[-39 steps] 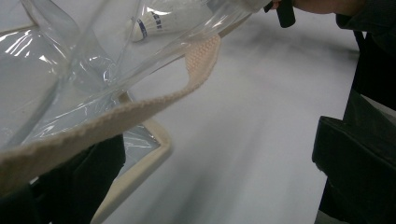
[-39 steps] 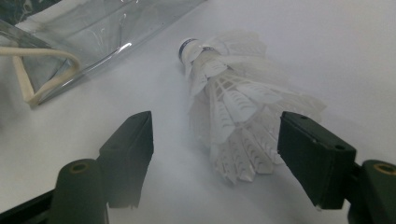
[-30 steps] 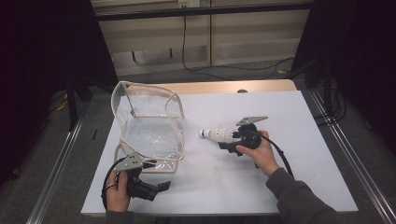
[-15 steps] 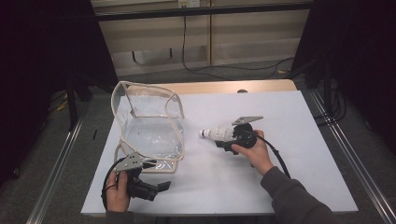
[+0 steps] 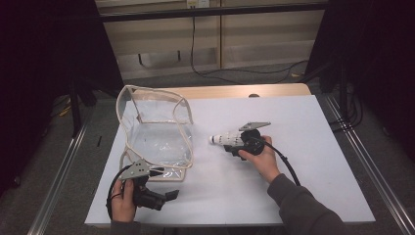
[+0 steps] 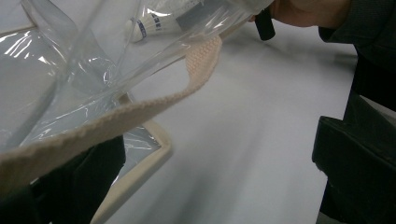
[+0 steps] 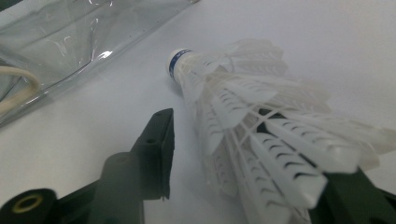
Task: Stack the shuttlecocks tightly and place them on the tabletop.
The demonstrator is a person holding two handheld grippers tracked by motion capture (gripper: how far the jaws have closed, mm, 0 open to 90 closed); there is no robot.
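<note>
A white feather shuttlecock (image 5: 219, 139) lies on the white table (image 5: 303, 161), cork toward a clear plastic bag (image 5: 156, 132) with beige trim. My right gripper (image 5: 230, 144) reaches around its feathers from the right. Its jaws have just been closing with the shuttlecock (image 7: 243, 107) between them. In the right gripper view a gap still shows beside the left jaw, and the feathers hide the other jaw. My left gripper (image 5: 169, 195) rests at the bag's near corner, jaws wide apart, with the bag's beige trim (image 6: 140, 109) lying across one jaw.
The bag stands open at the table's left half. A cable (image 5: 286, 164) trails from the right gripper past the person's sleeve (image 5: 298, 205). Metal rails (image 5: 364, 161) run along both table sides. A dark frame and wires stand behind the table.
The right gripper has edged slightly left along the shuttlecock's feathers. The left gripper and the bag have stayed put.
</note>
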